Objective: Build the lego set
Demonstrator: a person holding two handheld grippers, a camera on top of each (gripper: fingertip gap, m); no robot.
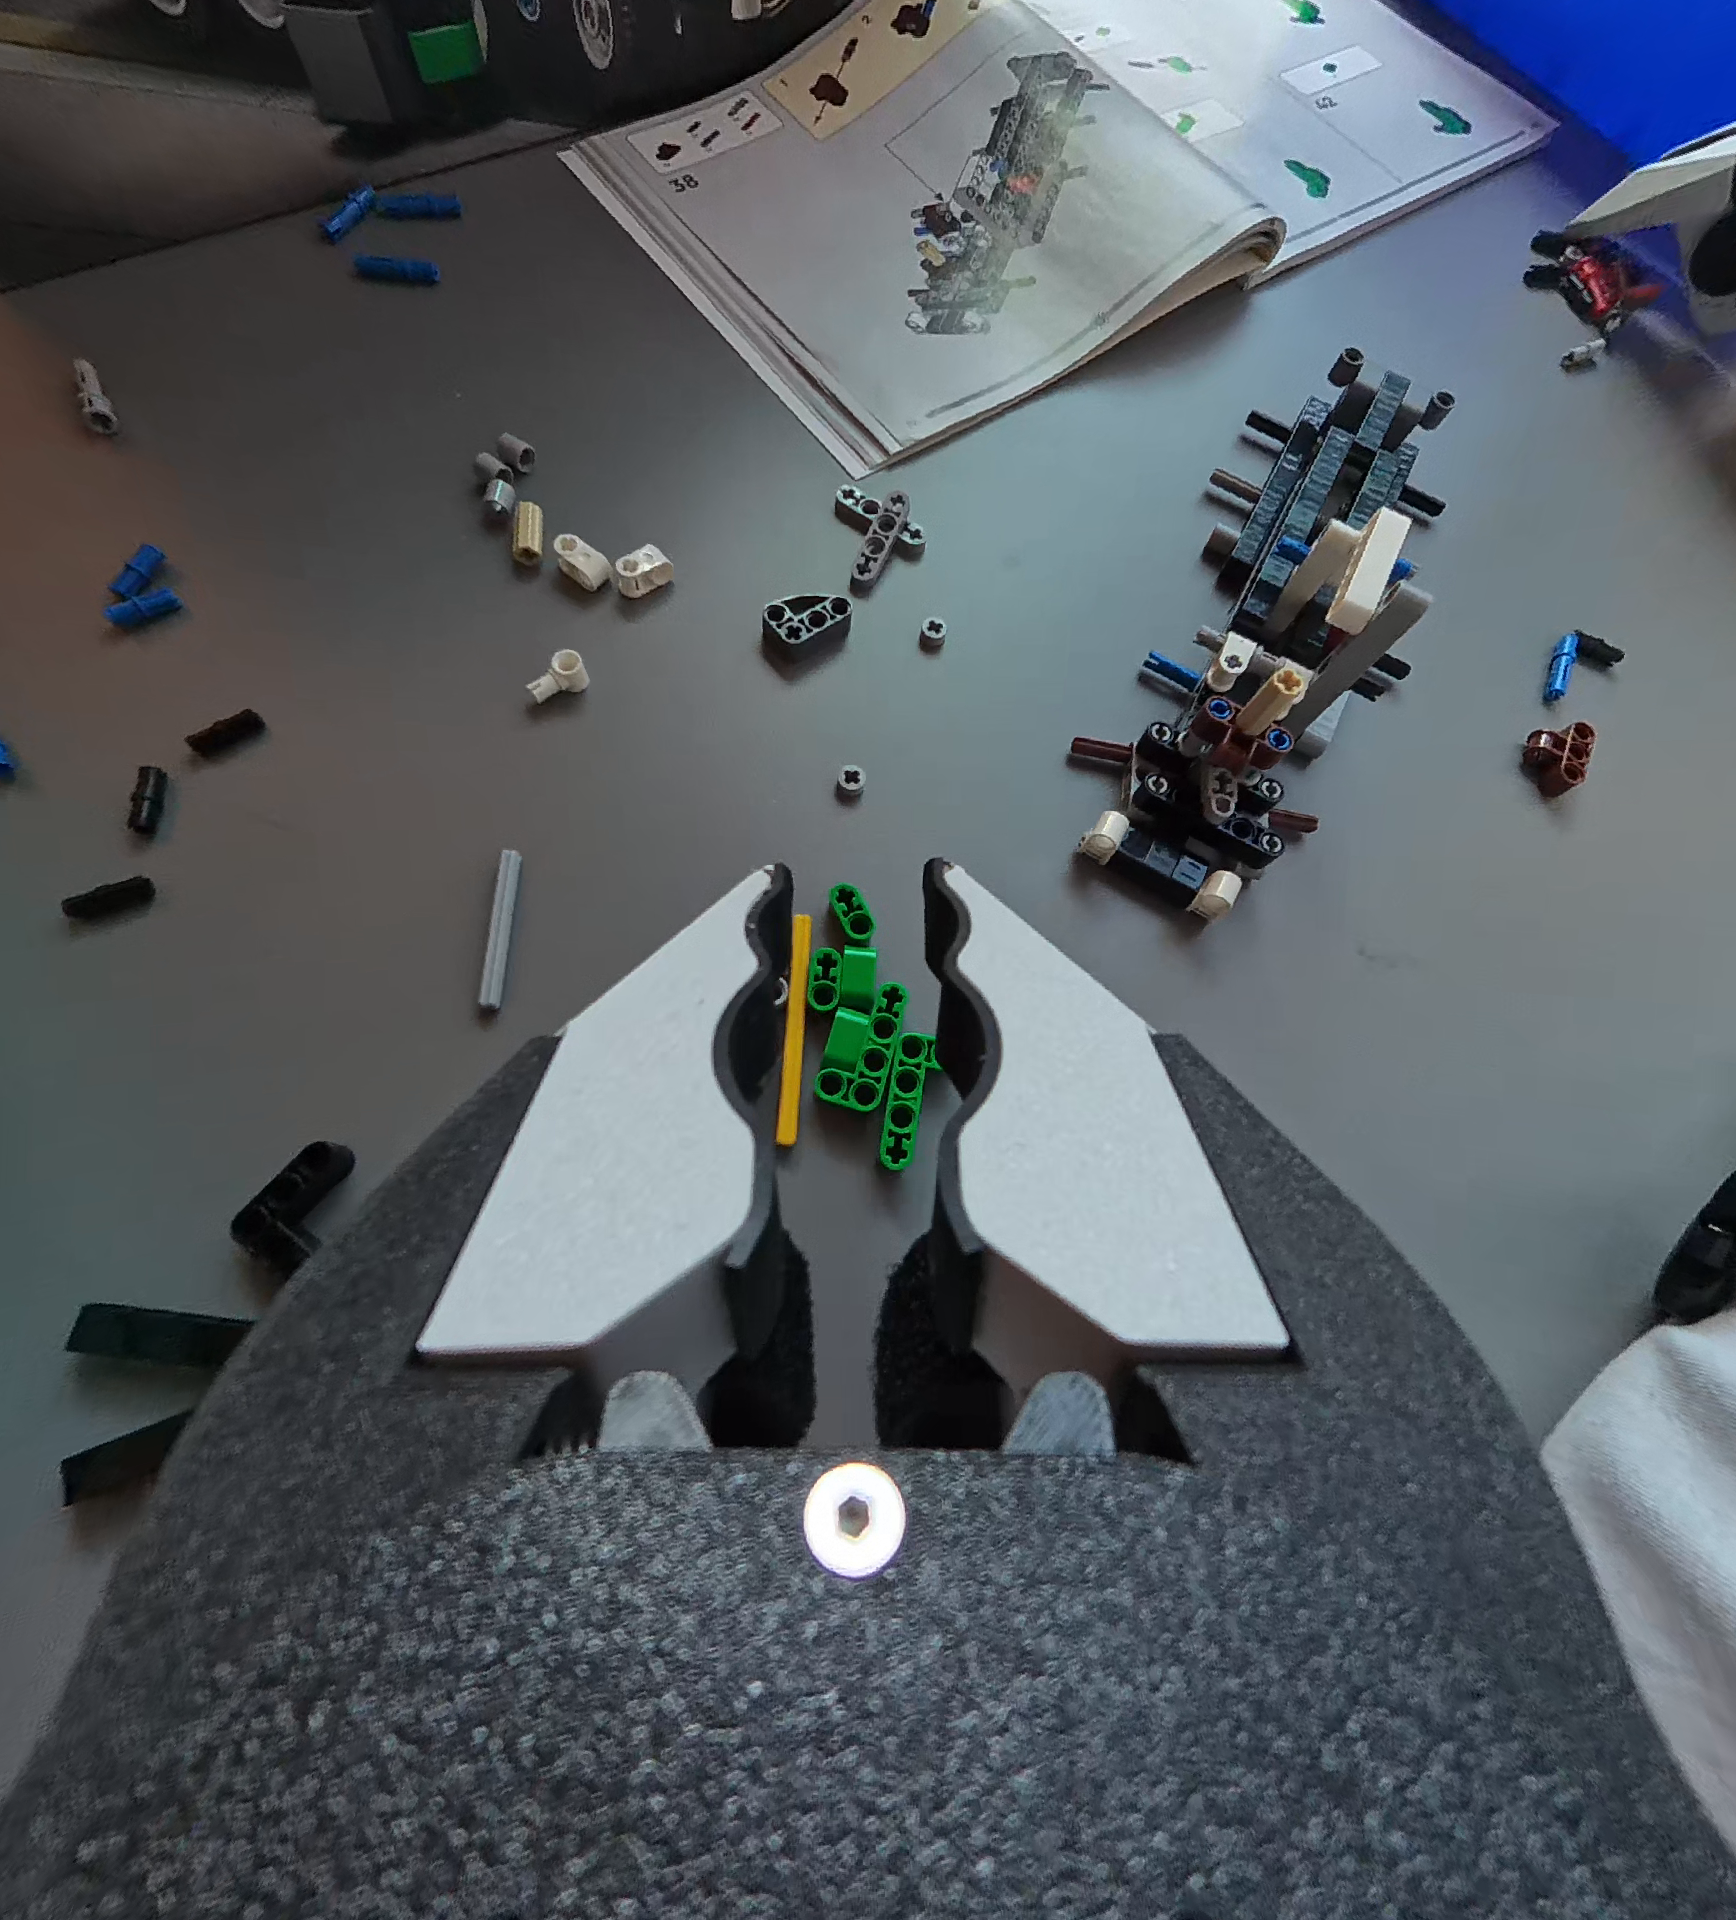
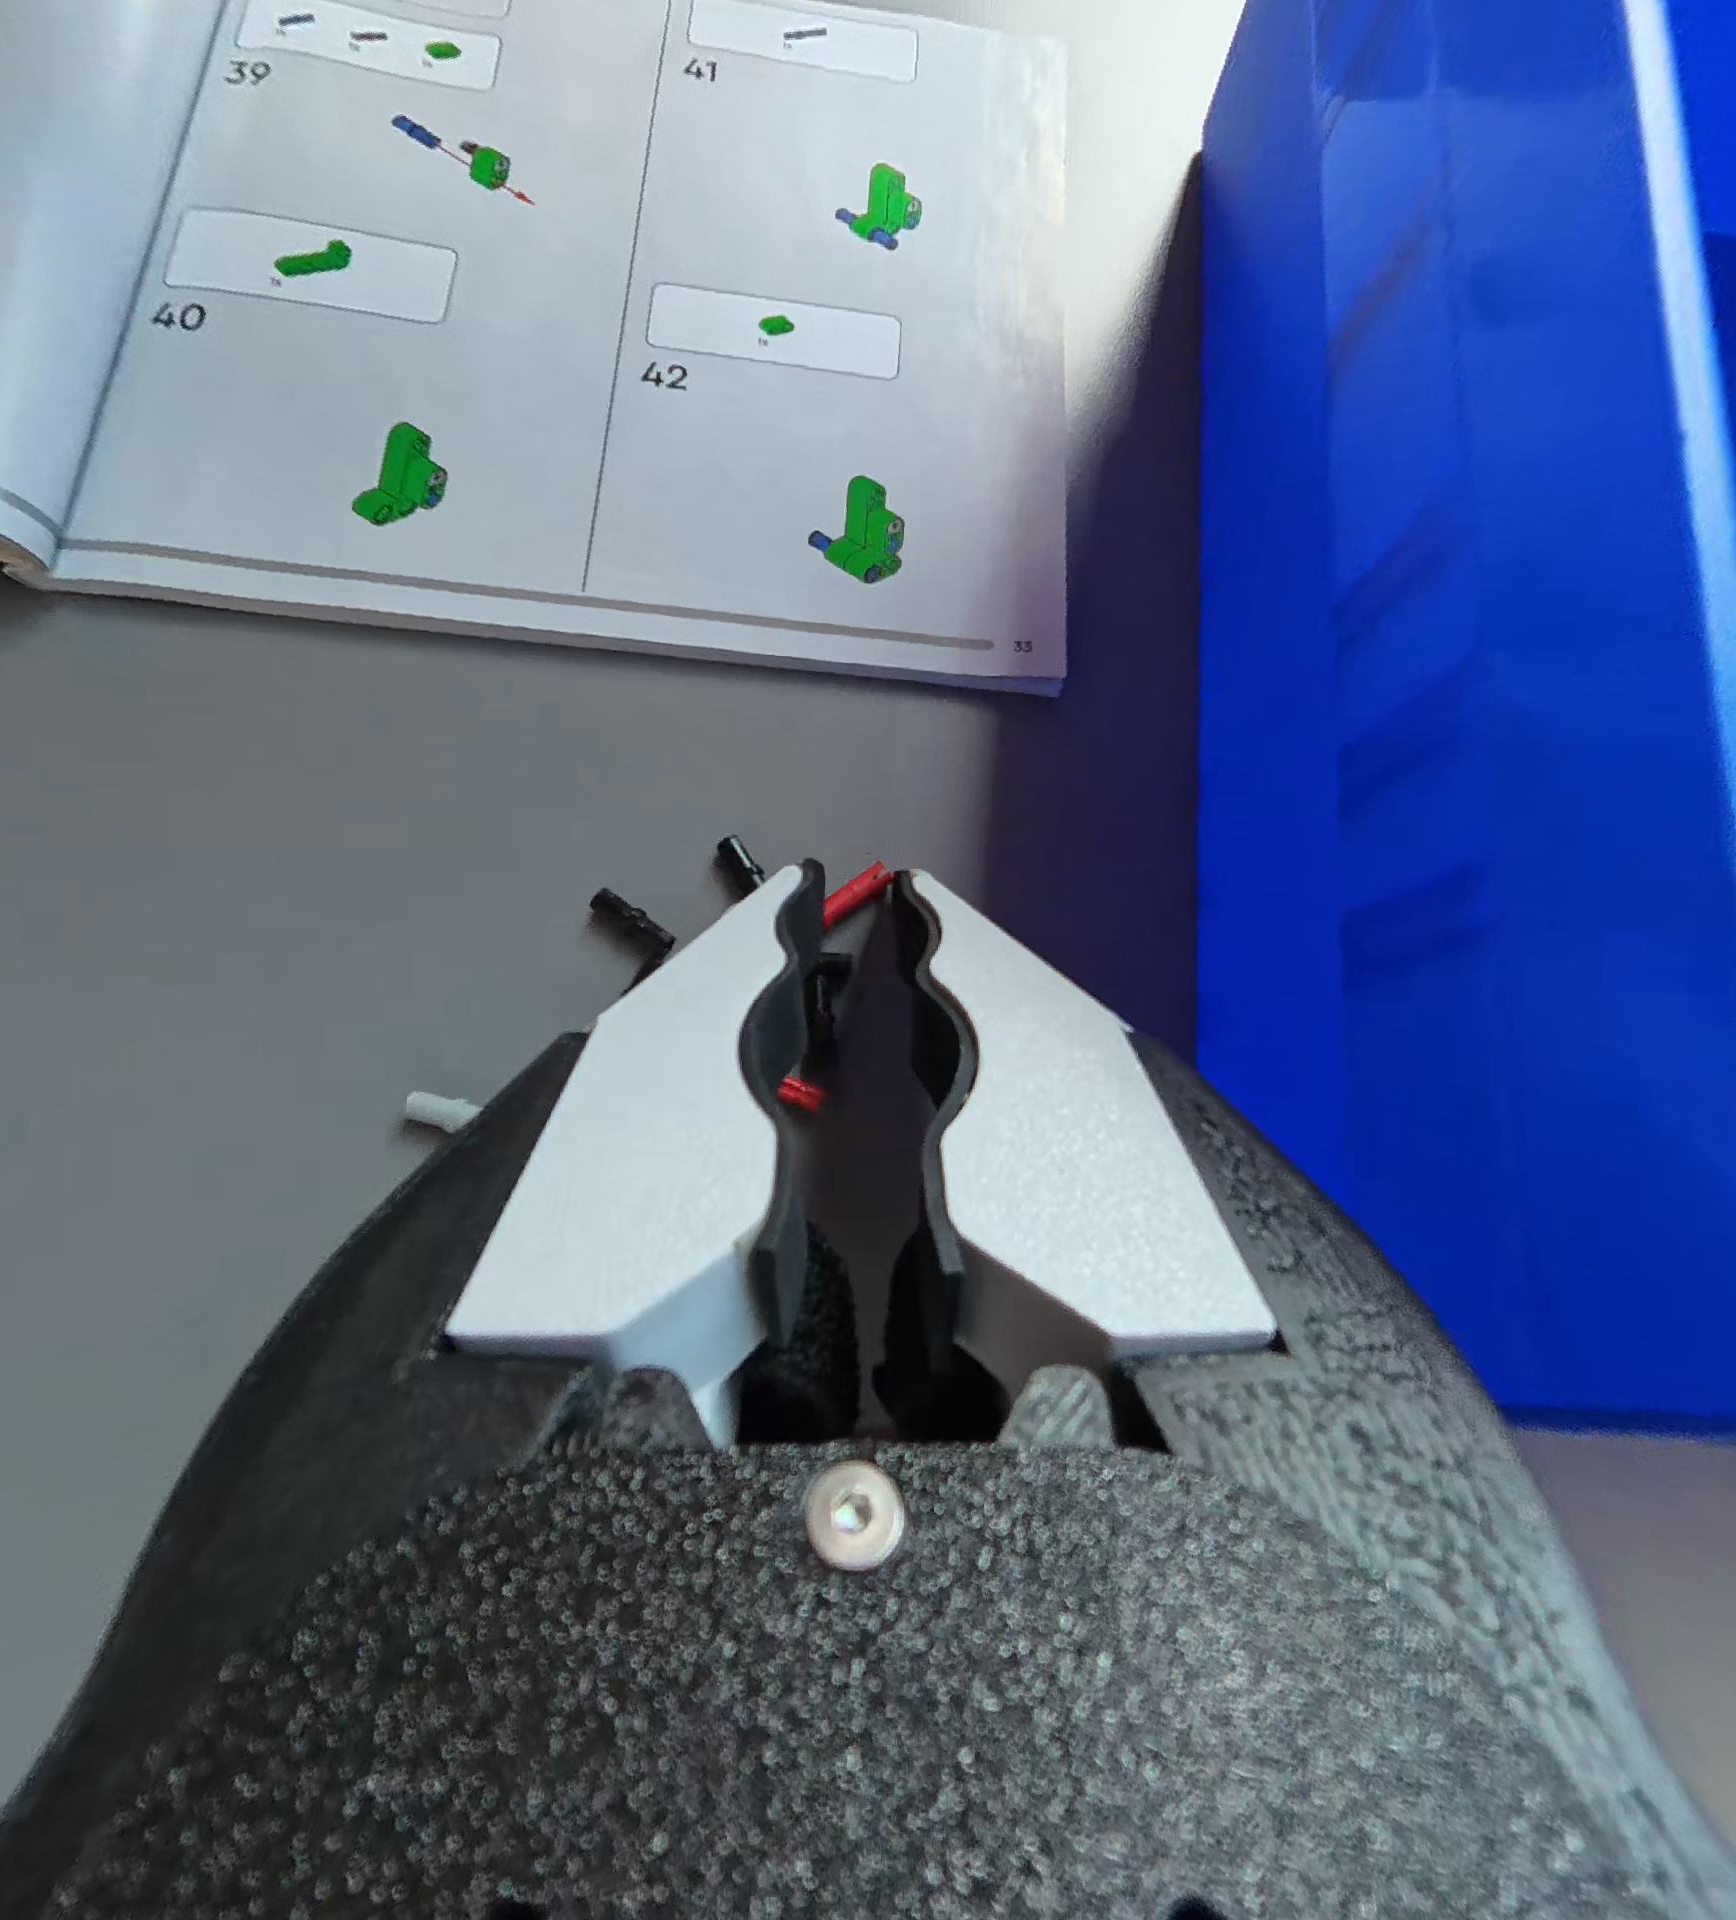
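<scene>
1. Lego pieces lie spread over a grey table [image 1: 947,727]; the part-built model [image 1: 1300,623], a long dark frame with tan, white and brown parts, rests right of centre, its near end just right of the left gripper's tip.
2. Green beams [image 1: 869,1039] sit in a small cluster on the table with a thin yellow axle [image 1: 794,1029] just to their left, both seen in the gap of the left gripper [image 1: 859,883].
3. That gripper's fingers are parted by a moderate gap and grip nothing; whether they touch the pieces below cannot be told.
4. Left of it lie a grey axle [image 1: 500,928], black pins [image 1: 147,800] and blue pins [image 1: 142,592]; farther off sit tan connectors [image 1: 615,566] and a dark grey cross-shaped beam [image 1: 882,535].
5. An open instruction booklet [image 1: 999,208] lies at the far side of the table, beyond the model.
6. The right gripper [image 2: 853,883] has its fingers drawn to a narrow gap at the tips, with a small red piece [image 2: 856,891] between them; whether it is truly pinched cannot be told.
7. Black pins [image 2: 630,920] lie just left of its tip, and a white pin [image 2: 433,1109] shows nearer on the left.
8. A blue bin [image 2: 1466,623] stands to its right, beside the booklet's right page.
</scene>
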